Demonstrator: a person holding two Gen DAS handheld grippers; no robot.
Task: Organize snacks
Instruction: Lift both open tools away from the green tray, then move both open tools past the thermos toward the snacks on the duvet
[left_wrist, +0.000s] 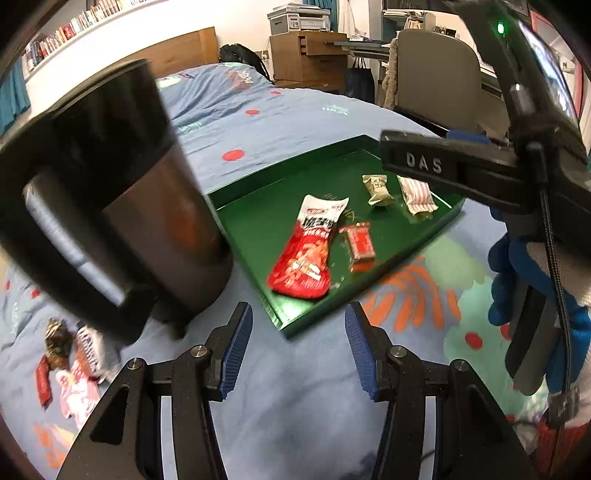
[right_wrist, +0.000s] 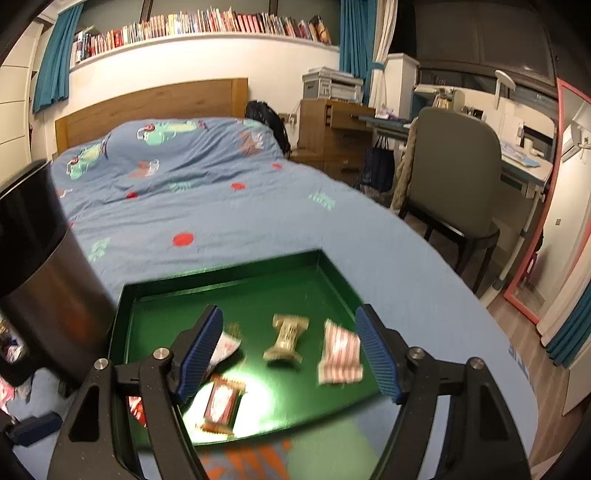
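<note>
A green tray (left_wrist: 258, 206) lies on the bed and holds a large red and white snack bag (left_wrist: 306, 251), a small red packet (left_wrist: 360, 242), a gold candy (left_wrist: 377, 190) and a red-striped packet (left_wrist: 415, 194). My left gripper (left_wrist: 299, 354) is open and empty, over the bedcover just short of the tray's near corner. My right gripper (right_wrist: 288, 354) is open and empty above the tray (right_wrist: 258, 295), over the gold candy (right_wrist: 286, 341), the striped packet (right_wrist: 340, 354) and the red packet (right_wrist: 221, 404). Several loose snacks (left_wrist: 70, 362) lie on the bed at the left.
A tall dark metal canister (left_wrist: 122, 206) stands on the bed left of the tray; it also shows in the right wrist view (right_wrist: 48, 280). The right hand-held device and blue glove (left_wrist: 528, 258) hang at the right. A chair (right_wrist: 454, 173) and desk stand beyond the bed.
</note>
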